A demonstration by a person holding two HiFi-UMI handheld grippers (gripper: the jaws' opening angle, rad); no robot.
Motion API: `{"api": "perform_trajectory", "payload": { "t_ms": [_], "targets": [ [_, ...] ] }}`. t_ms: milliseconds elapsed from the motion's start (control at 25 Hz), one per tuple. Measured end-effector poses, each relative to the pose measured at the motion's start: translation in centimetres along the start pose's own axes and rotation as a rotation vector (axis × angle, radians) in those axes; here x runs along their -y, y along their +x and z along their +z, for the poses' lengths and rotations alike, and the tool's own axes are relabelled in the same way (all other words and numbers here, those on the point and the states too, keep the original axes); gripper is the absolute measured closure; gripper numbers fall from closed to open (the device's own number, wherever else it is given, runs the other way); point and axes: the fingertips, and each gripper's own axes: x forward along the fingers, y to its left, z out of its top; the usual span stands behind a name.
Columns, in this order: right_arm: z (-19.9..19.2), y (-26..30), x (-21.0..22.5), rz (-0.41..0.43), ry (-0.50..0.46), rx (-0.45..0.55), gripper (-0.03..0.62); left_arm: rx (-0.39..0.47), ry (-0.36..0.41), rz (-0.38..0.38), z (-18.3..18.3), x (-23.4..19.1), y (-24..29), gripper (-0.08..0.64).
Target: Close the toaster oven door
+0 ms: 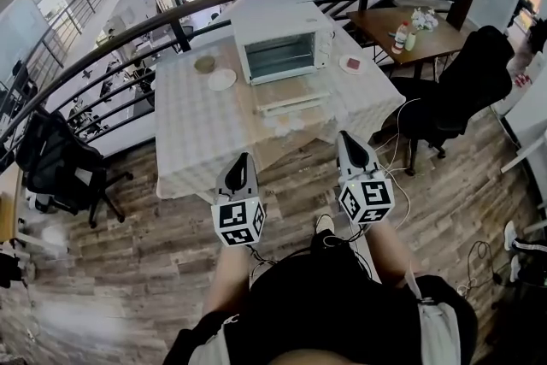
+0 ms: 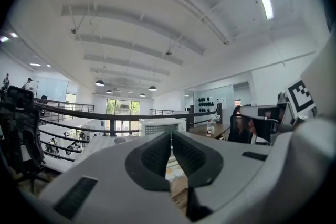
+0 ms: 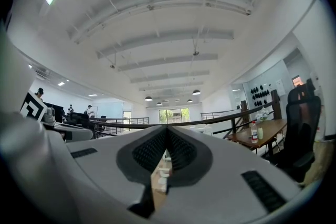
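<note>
**Oven door down, both grippers idle, well short of it**

Oven [image 1: 280,23] sits at the far middle of the worktop [image 1: 198,131], up against the railing [image 1: 128,28]. The door [image 1: 291,103] looks dropped flat toward the person, rack showing inside, though it's too small to be sure of the hinge line.

Left gripper [image 1: 242,160] and right gripper [image 1: 345,138] hang off the near worktop edge, well apart from the door. Left fingers [image 2: 157,157] are together at the tips with nothing between them, and the right fingers [image 3: 149,152] are the same.

Handling, my guess:
- The door is a stiff metal-and-glass flap, light and hinged at the bottom.
- Glass is smooth, so don't pinch the pane.
- Get under the front handle edge and push up, no grasp needed. A light oven may slide back on the cloth.

Worktop has a checked cloth, soft, may ruck. Small plates [image 1: 222,79] flank the oven.

Room is an open mezzanine with a plank floor [image 1: 154,244] and a black chair [image 1: 466,85] on the right.
</note>
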Motion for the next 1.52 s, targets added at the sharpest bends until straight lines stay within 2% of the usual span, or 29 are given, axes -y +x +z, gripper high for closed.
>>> {"api": "perform_trajectory", "payload": {
  "t_ms": [360, 840, 1120, 1280, 1520],
  "targets": [
    [-1.1, 7.7, 5.6, 0.022, 0.024, -0.008, 0.600, -0.013, 0.021, 0.020, 0.7, 0.1, 9.2, 0.540],
    [-2.0, 18.8, 12.0, 0.145, 0.024, -0.040, 0.600, -0.054, 0.008, 0.116, 1.0, 0.4, 20.4, 0.540],
    [-3.4, 23.8, 14.2, 0.219, 0.048, -0.063, 0.600, -0.095, -0.006, 0.192, -0.5, -0.2, 24.2, 0.540],
    [-4.6, 25.2, 14.6, 0.256, 0.054, -0.081, 0.600, -0.118, -0.023, 0.228, -1.8, -0.3, 24.7, 0.540],
    [-6.1, 26.8, 14.0, 0.267, 0.081, -0.121, 0.600, -0.184, -0.042, 0.249, -4.3, -1.3, 24.6, 0.540]
  ]
}}
